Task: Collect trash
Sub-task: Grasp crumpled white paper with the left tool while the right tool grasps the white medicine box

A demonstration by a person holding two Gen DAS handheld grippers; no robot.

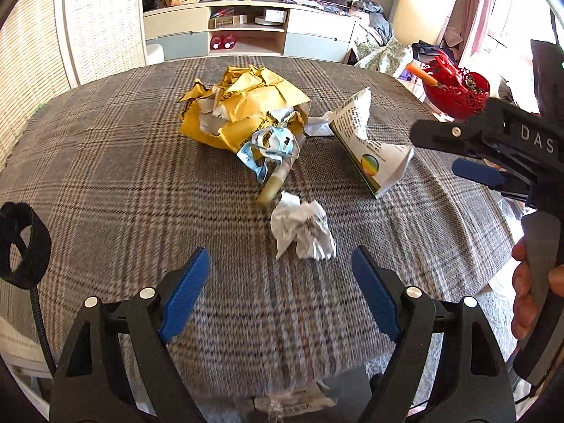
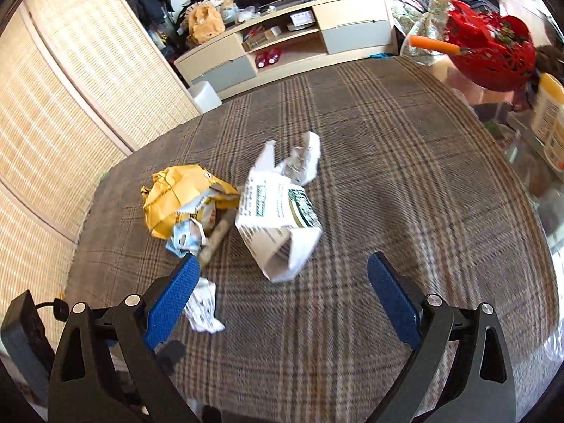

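Trash lies on a plaid-covered table. A crumpled yellow envelope sits at the middle, with a blue face mask and a pale tube against it. A crumpled white paper ball lies just ahead of my open, empty left gripper. A torn white carton lies to the right. My right gripper is open and empty, just short of the carton; it also shows in the left wrist view. The envelope and paper ball lie to its left.
A red openwork basket with an orange-handled tool stands at the table's far right edge; it shows in the right wrist view too. Yellow-labelled containers stand at the right. A TV cabinet and woven screen lie beyond.
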